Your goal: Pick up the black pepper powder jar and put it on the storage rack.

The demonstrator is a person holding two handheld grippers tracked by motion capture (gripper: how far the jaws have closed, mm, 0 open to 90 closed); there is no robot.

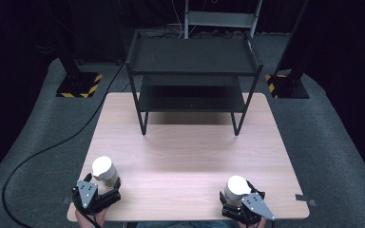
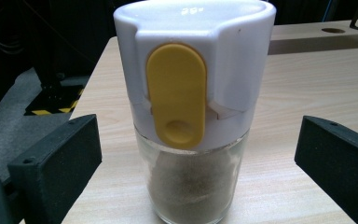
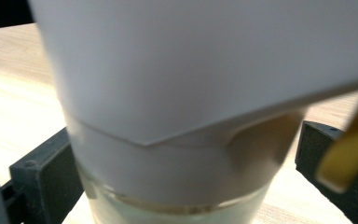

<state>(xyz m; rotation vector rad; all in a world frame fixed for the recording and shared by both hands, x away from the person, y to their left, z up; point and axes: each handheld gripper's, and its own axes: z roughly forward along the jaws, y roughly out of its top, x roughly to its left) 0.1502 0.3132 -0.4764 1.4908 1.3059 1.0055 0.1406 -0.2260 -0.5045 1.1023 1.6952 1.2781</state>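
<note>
On the wooden table [image 1: 195, 156], well in front of the black two-tier shelf rack [image 1: 192, 80], two white-capped glass jars stand upright near the person's edge. Left of the rack's near legs and much closer to the person, the left jar [image 1: 104, 170] sits just ahead of the left gripper [image 1: 96, 192]. From the left gripper view this jar [image 2: 193, 107] shows a white cap with a yellow oval tab and brownish powder in the clear glass below; the black jaws stand spread on either side, apart from the glass. Right of the rack's near legs, the right jar [image 1: 236, 187] stands between the jaws of the right gripper [image 1: 242, 204]. Its own view is very close and blurred: the white cap and glass body [image 3: 177, 140] rise between the jaws, which sit right at the glass, with a yellow tab at the right edge. Whether they press it, I cannot tell.
</note>
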